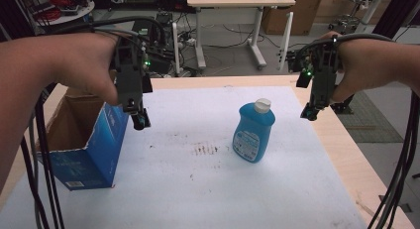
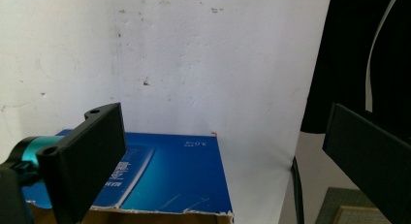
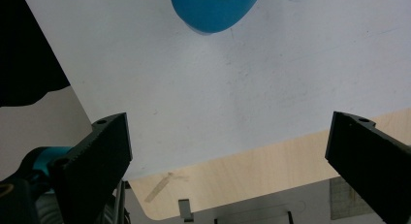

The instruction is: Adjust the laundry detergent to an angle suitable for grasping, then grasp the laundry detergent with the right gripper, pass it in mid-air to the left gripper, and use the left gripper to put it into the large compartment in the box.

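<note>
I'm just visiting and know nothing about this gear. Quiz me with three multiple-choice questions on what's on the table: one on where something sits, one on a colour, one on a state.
1. Where does the open box sit?
A. at the table's left side
B. at its right edge
C. on the floor

2. What colour is the bottle?
A. red with a black cap
B. blue with a white cap
C. green with a yellow cap

3. How are the jaws of the right gripper?
A. shut on the bottle
B. shut on nothing
C. wide open, holding nothing

Answers: 1 A, the high view shows it at the left; 2 B, its body is blue under a white cap; 3 C, its view shows both jaws far apart.
</note>
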Available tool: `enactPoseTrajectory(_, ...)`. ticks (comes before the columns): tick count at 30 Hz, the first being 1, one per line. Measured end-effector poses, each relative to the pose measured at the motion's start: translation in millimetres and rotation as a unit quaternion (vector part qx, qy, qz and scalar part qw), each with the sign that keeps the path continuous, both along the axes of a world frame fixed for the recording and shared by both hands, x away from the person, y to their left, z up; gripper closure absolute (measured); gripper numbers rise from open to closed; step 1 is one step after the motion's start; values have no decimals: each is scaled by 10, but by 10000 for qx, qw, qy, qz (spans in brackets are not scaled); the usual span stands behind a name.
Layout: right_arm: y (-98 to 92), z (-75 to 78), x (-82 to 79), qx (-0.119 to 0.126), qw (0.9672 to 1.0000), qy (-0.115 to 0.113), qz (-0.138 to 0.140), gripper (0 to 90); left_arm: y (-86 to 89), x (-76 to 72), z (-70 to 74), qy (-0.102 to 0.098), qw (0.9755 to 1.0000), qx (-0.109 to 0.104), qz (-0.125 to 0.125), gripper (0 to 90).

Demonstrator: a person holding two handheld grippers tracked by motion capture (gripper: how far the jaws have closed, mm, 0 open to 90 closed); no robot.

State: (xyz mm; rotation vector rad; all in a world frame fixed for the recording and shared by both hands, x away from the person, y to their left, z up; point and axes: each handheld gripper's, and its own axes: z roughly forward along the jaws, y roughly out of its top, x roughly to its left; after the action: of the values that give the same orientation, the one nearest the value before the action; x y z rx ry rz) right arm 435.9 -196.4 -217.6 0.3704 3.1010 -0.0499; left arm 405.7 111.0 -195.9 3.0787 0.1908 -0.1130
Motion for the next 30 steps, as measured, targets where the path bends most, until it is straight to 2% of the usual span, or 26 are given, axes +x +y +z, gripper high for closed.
enactPoseTrajectory(13,15,-17,-7,-31,10000,-9,34,17,7,-40,0,-56,9999,71,47,18)
enactPoseTrajectory(16,-1,-8,-32,8,10000,-58,73,17,1,-66,10,-73,9999,73,41,18)
enactPoseTrajectory(24,-98,-52,-123,211,9997,-68,-93,17,-20,-111,31,-98,9999,78,15,18)
enactPoseTrajectory(26,-162,-88,-173,474,9985,-76,-267,16,-27,-118,33,-104,9999,82,-7,18)
enactPoseTrajectory(28,-182,-100,-196,541,9979,-66,-361,17,-34,-123,29,-114,9999,91,-13,18)
enactPoseTrajectory(29,-226,-158,-243,756,9958,-75,-517,17,-36,-124,30,-118,9999,96,-25,17)
enactPoseTrajectory(30,-243,-186,-264,831,9949,-78,-572,16,-37,-123,30,-122,9999,94,-29,18)
